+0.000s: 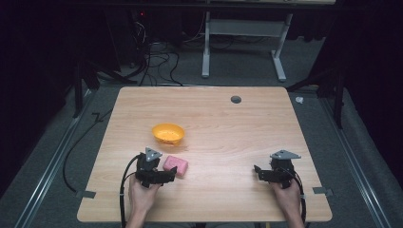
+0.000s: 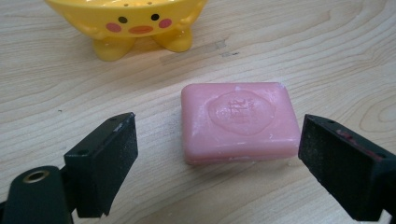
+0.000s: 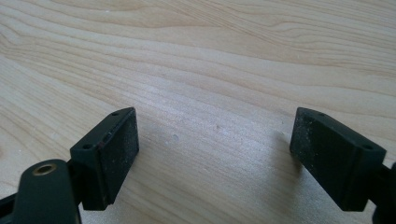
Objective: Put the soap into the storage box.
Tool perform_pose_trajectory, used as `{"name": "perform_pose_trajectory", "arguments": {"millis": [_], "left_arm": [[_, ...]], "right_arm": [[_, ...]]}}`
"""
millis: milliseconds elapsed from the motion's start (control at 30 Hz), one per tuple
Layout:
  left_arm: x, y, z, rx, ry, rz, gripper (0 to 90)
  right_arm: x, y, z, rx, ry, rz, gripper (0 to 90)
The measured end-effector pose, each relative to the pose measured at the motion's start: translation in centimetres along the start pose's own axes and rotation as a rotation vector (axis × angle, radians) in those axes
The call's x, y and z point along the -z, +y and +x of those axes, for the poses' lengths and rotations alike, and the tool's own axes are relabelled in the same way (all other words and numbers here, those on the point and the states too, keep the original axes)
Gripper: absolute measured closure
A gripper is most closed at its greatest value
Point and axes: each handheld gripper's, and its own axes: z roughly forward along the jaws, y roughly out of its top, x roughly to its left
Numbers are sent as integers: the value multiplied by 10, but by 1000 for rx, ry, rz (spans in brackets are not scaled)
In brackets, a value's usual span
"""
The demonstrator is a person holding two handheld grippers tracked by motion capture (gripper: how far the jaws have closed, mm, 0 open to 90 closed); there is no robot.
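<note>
My left gripper gapes wide around the pink soap bar, untouched; close up, the yellow dish behind it wears a duck face. My right gripper is spread wide, empty.

The only mark that looks like lettering is an oval stamp pressed into the top of the pink soap bar; in the left gripper view the raised characters inside it are too soft and worn to read. The yellow dish behind it carries a painted duck face, but no words. No other text, brand or number can be read.
</note>
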Motion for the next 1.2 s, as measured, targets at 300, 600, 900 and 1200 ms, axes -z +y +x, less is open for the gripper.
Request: {"name": "perform_pose_trajectory", "arguments": {"millis": [300, 600, 900, 1200], "left_arm": [[-13, 7, -7, 1, 10, 59, 98], [-26, 12, -11, 5, 26, 120, 69], [-36, 16, -15, 11, 24, 147, 50], [-48, 16, -19, 19, 33, 186, 55]], "right_arm": [[0, 0, 0, 0, 0, 0, 162], [0, 0, 0, 0, 0, 0, 162], [0, 0, 0, 0, -1, -1, 162], [0, 0, 0, 0, 0, -2, 162]]}}
